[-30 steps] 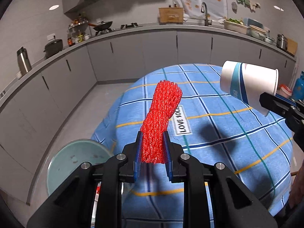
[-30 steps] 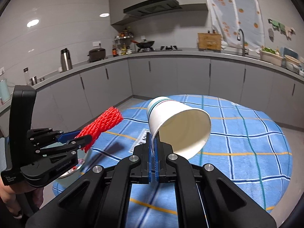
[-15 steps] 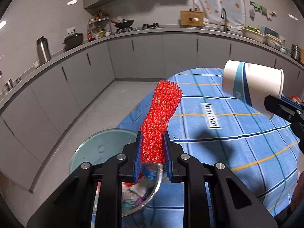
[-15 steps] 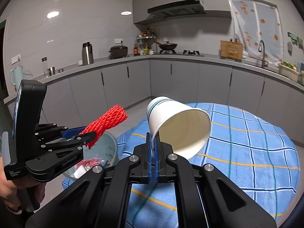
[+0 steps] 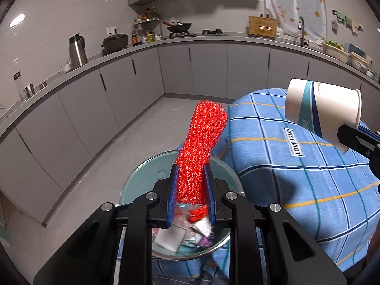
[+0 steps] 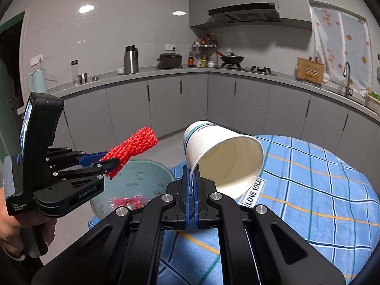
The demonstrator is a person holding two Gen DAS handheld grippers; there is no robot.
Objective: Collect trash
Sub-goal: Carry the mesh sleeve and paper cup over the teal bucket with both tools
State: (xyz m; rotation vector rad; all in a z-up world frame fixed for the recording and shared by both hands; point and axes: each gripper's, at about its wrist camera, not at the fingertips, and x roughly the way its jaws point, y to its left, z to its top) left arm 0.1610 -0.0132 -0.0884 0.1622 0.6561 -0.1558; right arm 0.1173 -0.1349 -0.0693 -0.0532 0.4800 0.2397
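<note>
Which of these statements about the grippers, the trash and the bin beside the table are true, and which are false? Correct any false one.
1. The left gripper clamps a red foam net. True.
2. The paper cup stands upright on the table. False: the right gripper holds it by its rim, tipped on its side, in the air.
3. The bin already has trash in it. True.
4. The tablecloth is plain red. False: it is blue with a check pattern.
5. The red foam net lies in the bin. False: it sits in the left gripper above the bin.
</note>
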